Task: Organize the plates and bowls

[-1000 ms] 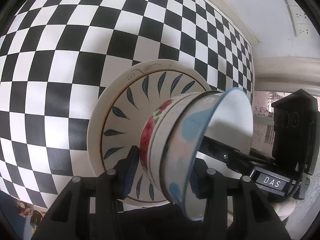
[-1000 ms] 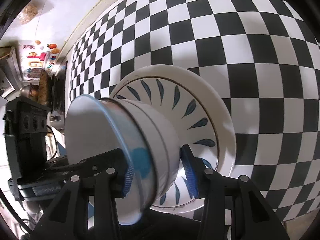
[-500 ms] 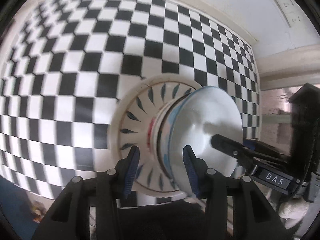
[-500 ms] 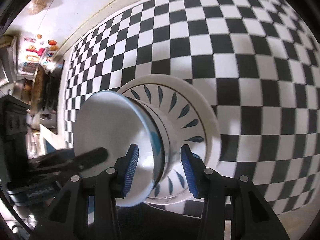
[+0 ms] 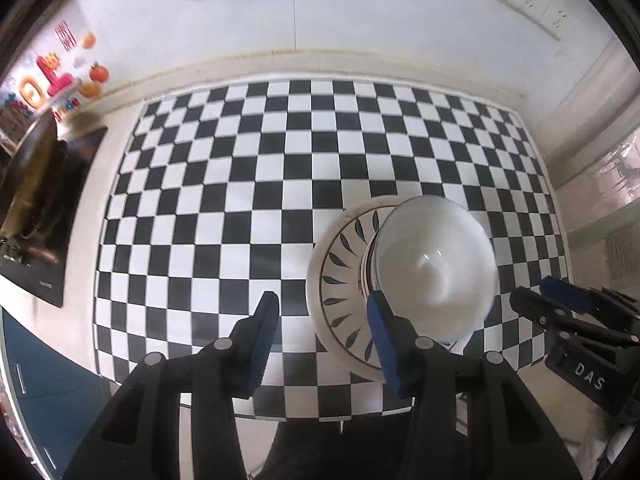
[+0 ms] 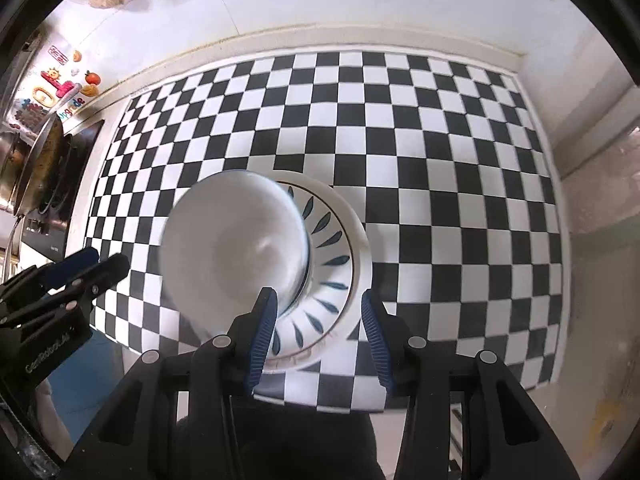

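Note:
A stack of white bowls (image 5: 434,268) stands on a cream plate with blue leaf marks (image 5: 340,276) on the checkered cloth. The same stack (image 6: 236,248) and plate (image 6: 344,256) show in the right wrist view. My left gripper (image 5: 320,340) is open and empty, above and to the left of the stack. My right gripper (image 6: 318,332) is open and empty, above the plate's near edge, to the right of the stack. Each gripper shows at the edge of the other's view: the right one (image 5: 560,300) and the left one (image 6: 92,264).
The black-and-white checkered cloth (image 5: 248,184) covers the counter up to a white wall. A black stove with a pan (image 5: 36,196) stands at the left. Fridge magnets (image 6: 60,88) show at the far left. The counter's front edge (image 6: 320,400) is close below.
Both grippers let go of the bowl stack and pulled up and back. The stack now stands free on the plate. Much more of the counter is in view.

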Motion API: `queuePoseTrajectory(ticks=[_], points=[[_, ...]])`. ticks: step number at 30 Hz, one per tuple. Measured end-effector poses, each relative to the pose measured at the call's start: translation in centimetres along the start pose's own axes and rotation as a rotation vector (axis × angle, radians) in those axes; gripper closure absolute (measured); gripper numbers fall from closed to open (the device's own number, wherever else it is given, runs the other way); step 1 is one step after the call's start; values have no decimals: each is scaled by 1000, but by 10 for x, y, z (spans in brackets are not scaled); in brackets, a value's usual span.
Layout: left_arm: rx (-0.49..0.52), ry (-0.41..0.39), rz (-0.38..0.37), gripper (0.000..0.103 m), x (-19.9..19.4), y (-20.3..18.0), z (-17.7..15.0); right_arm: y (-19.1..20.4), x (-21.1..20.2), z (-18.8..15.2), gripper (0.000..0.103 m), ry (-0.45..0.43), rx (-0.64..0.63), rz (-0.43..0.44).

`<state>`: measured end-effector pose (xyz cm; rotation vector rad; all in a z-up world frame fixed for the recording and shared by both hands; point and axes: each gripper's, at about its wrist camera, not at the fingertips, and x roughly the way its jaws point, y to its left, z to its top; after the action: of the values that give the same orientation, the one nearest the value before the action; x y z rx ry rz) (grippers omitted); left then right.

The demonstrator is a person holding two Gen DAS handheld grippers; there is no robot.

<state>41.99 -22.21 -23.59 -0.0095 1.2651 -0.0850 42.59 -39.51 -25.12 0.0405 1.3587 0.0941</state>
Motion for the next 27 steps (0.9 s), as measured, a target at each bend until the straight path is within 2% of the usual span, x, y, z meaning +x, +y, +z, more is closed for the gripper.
queuePoseTrajectory(ticks=[8, 15, 22, 27], points=[[39, -111, 23, 60, -46, 6, -18, 27, -64, -35, 56, -115, 31, -57], [75, -222, 41, 60, -98, 7, -42, 45, -116, -64, 56, -211, 33, -62], [44, -299, 43, 60, -138, 6, -68, 60, -167, -100, 56, -315, -1, -80], [23, -334, 50, 60, -164, -2, -96, 61, -196, -131, 56, -358, -12, -69]])
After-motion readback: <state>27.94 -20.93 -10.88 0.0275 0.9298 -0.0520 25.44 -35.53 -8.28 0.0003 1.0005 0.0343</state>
